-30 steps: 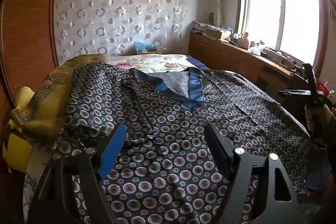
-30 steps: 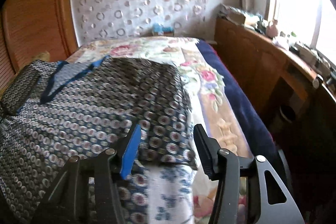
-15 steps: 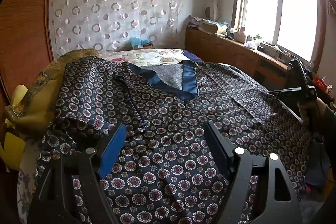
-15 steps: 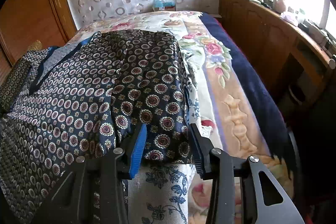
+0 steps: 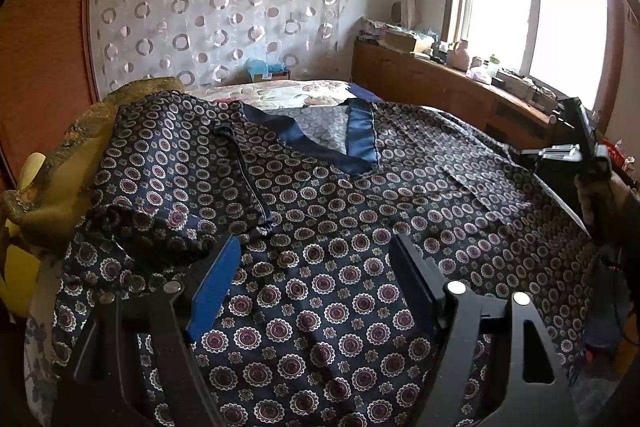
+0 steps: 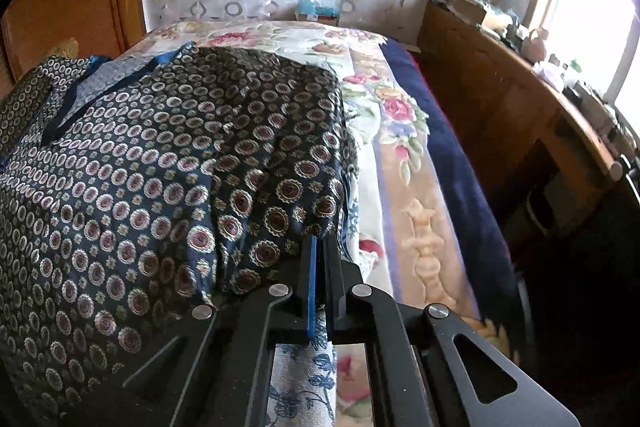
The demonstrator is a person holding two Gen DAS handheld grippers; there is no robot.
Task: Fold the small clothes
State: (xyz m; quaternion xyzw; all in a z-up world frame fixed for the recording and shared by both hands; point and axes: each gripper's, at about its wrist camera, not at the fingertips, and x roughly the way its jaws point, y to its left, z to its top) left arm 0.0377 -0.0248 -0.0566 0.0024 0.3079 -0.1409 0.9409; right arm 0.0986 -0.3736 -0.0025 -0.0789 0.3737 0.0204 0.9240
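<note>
Both grippers I watch: right gripper (image 6: 320, 247) has just closed, pinching the shirt (image 6: 160, 167) edge; left gripper (image 5: 316, 267) gapes above it.

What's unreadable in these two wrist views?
- Left wrist view: the shirt's near hem, covered by the open left tongs.
- Right wrist view: how much shirt edge the shut right tongs have pinched, hidden between the pads.
- Both views: clutter on the windowsill, too small and glare-washed.
</note>
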